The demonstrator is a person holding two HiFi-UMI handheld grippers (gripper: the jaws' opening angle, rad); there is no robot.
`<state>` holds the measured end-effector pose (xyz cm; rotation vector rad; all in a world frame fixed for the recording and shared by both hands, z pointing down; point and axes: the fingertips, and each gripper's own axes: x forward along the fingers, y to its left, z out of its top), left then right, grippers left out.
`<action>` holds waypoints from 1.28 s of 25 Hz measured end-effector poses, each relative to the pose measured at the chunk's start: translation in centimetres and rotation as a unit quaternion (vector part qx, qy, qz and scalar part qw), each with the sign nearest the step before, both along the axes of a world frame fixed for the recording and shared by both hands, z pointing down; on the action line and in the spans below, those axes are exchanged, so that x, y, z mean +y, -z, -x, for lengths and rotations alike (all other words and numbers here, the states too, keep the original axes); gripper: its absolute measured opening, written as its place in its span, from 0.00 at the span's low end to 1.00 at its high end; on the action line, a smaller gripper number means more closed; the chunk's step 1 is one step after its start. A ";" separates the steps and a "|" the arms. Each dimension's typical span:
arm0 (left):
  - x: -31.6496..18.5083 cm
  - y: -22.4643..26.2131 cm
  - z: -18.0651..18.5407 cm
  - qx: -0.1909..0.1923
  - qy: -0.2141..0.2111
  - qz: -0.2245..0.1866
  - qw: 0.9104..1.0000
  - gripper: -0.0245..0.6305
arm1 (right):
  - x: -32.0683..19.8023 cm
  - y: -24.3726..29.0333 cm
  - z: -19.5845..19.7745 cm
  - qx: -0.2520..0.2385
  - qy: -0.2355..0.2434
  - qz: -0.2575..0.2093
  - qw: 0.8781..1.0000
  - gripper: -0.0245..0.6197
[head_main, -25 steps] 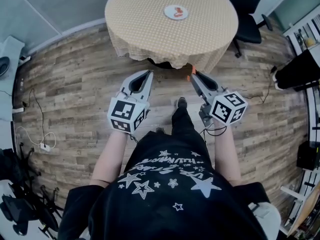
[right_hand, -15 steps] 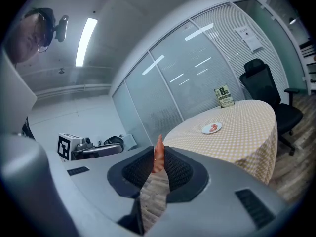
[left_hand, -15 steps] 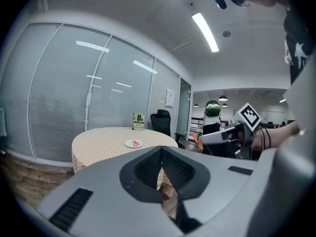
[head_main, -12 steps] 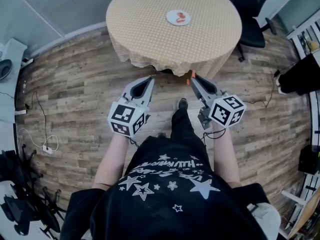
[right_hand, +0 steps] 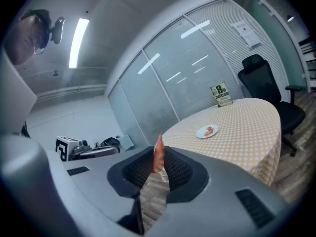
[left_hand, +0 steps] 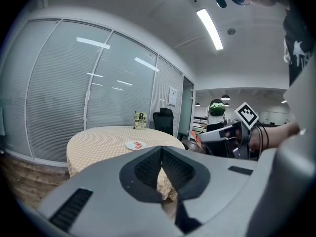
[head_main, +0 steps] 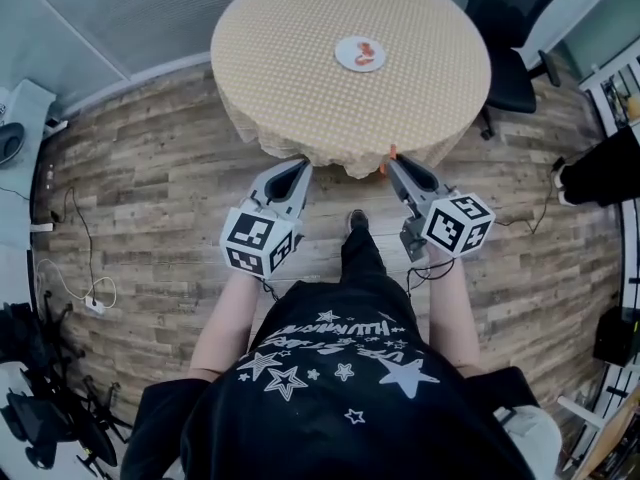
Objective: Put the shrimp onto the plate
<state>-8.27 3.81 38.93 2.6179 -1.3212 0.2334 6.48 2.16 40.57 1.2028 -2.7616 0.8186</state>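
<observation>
A white plate (head_main: 360, 54) sits on the round table (head_main: 300, 78) with a checked cloth; one orange shrimp (head_main: 368, 51) lies on it. The plate shows again in the left gripper view (left_hand: 135, 145) and the right gripper view (right_hand: 207, 131). My right gripper (head_main: 392, 158) is shut on another orange shrimp (right_hand: 158, 155), which sticks up between the jaws. It hangs over the floor just short of the table's near edge. My left gripper (head_main: 299, 167) is shut with nothing in it, at the same distance from the table.
A black office chair (head_main: 505, 28) stands at the table's far right. A small sign (left_hand: 140, 120) stands at the table's far side. Glass partition walls (left_hand: 74, 93) run behind. Cables (head_main: 70, 258) and dark equipment lie on the wooden floor at the left.
Both grippers and the person have moved forward toward the table; the table and plate sit nearer in the head view. The right gripper keeps hold of the shrimp.
</observation>
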 end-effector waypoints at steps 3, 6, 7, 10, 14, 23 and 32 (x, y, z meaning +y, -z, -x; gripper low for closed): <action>-2.6 -0.1 -0.1 -0.004 0.005 0.002 1.000 0.04 | -3.1 -0.3 -0.1 -0.003 0.003 0.005 1.000 0.15; -5.0 -0.1 -0.2 -0.009 0.013 0.005 1.000 0.04 | -6.1 -0.3 0.0 -0.002 0.013 0.007 1.000 0.15; -5.8 -0.1 -0.2 -0.009 0.017 0.007 1.000 0.04 | -7.1 -0.2 0.0 -0.001 0.016 0.008 1.000 0.15; -8.1 0.0 -0.4 -0.007 0.030 0.015 0.999 0.04 | -9.9 0.2 -0.4 0.000 0.027 0.009 1.000 0.15; -10.8 0.1 -1.1 -0.008 0.036 0.019 0.999 0.04 | -13.2 0.5 -1.0 -0.001 0.034 0.009 0.999 0.15; -16.1 -0.2 -3.0 -0.019 0.056 0.028 0.998 0.04 | -19.4 -0.7 -2.0 -0.002 0.066 0.027 0.997 0.15; -21.1 -0.8 -3.7 -0.032 0.098 0.026 0.994 0.04 | -25.5 -2.0 -2.9 0.001 0.102 0.040 0.994 0.15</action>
